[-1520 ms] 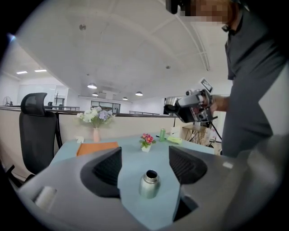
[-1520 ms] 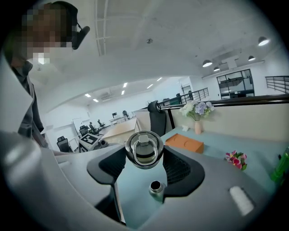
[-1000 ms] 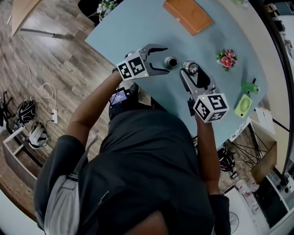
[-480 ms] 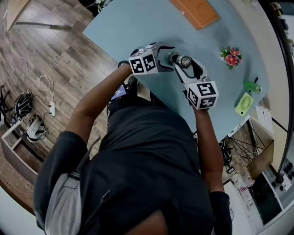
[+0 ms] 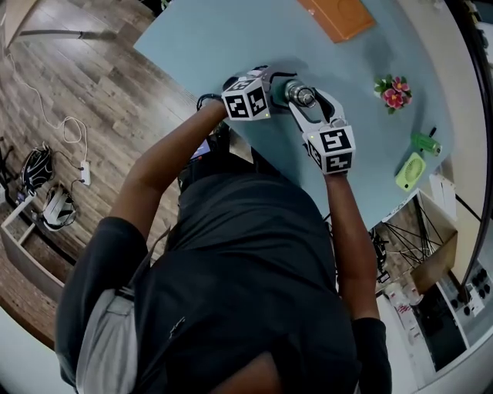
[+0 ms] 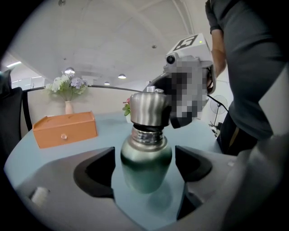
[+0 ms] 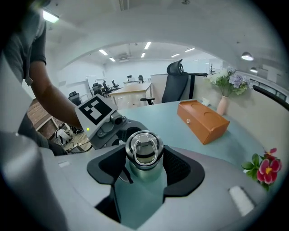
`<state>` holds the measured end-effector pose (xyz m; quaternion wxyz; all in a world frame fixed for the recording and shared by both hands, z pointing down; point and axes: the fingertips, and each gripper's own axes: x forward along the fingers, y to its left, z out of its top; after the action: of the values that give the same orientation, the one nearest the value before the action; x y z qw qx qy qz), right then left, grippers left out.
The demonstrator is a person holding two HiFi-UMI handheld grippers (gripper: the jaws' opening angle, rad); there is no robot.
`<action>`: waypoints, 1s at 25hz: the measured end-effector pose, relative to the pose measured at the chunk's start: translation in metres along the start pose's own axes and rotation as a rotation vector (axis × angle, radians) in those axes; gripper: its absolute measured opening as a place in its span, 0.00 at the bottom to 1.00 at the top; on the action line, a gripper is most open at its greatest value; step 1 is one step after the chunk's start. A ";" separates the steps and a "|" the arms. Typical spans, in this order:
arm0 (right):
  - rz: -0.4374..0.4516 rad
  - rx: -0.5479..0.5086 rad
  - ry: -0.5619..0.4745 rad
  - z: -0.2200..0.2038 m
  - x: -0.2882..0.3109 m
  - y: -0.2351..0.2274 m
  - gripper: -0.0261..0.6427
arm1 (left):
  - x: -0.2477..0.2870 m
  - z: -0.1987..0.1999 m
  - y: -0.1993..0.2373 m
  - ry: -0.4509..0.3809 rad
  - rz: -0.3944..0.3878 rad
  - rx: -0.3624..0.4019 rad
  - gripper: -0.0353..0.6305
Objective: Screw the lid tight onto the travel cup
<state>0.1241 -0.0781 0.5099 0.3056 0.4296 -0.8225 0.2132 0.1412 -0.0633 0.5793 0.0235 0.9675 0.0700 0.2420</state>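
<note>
Compared with one second earlier: left gripper (image 6: pixel 143 169) and right gripper (image 7: pixel 144 164) lower and drawn together near the desk (image 5: pixel 231 38) edge closest to the person. Then set apart, with the lid held to one side of the travel cup (image 5: pixel 282 91). Now lid (image 7: pixel 144 147) set on the cup's neck, a silver band showing beneath it in the left gripper view.

Left jaws just opened wider and now spread fully. Green cup body between them, a gap visible at each pad, nothing gripped.

Right jaws closed on the steel lid, one pad against each side, ring handle on top facing the right gripper view.

Travel cup upright on the blue desk: body within the left jaws, lid within the right jaws, grippers approaching from opposite sides.

Orange box (image 5: pixel 343 17) farther back on the desk, well apart from the cup.
</note>
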 end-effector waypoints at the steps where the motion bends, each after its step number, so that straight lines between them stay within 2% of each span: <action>1: 0.001 -0.011 0.006 -0.001 0.002 0.001 0.42 | 0.002 -0.001 0.000 0.001 -0.002 0.005 0.72; 13: 0.015 -0.069 0.067 -0.009 0.015 0.003 0.42 | 0.017 -0.005 -0.003 -0.005 -0.008 0.046 0.72; 21: 0.040 -0.058 0.102 -0.008 0.016 0.002 0.42 | 0.021 -0.005 0.004 -0.048 0.033 0.052 0.70; 25: 0.056 -0.140 0.150 -0.013 0.014 0.007 0.42 | 0.020 -0.005 0.002 -0.068 0.038 0.062 0.70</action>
<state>0.1161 -0.0740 0.5281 0.3896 0.3668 -0.8219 0.1955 0.1563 -0.0619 0.5933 -0.0086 0.9765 0.0581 0.2072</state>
